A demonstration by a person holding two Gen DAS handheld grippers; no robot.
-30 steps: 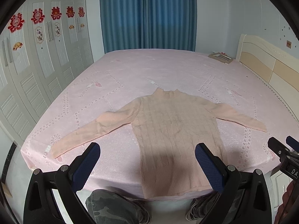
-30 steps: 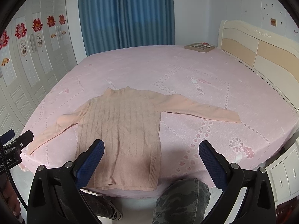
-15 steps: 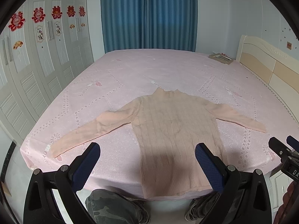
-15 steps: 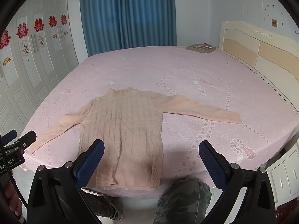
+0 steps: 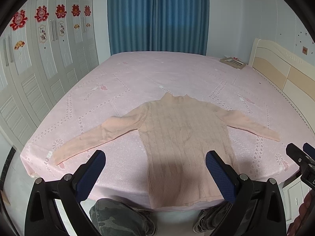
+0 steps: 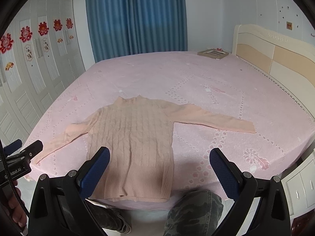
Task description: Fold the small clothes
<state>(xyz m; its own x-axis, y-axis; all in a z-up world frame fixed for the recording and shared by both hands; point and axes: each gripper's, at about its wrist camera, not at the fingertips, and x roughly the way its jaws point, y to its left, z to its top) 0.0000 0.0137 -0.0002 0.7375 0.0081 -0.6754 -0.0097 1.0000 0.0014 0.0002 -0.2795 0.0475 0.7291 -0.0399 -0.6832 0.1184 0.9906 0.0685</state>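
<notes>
Both my grippers, left (image 5: 155, 169) and right (image 6: 159, 166), hang with fingers spread, empty, above the bed's (image 5: 177, 74) near edge. Sweater (image 5: 185, 137) lies flat there, sleeves out. Only the right view shows the nightstand (image 6: 301, 181).

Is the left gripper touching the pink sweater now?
Apart. In the left wrist view the left gripper hangs open above the sweater, back from the bed edge, holding no cloth.

Pink sweater (image 6: 133, 147) flat on pink bed (image 6: 196, 78), sleeves spread, between wide-apart jaws.
</notes>
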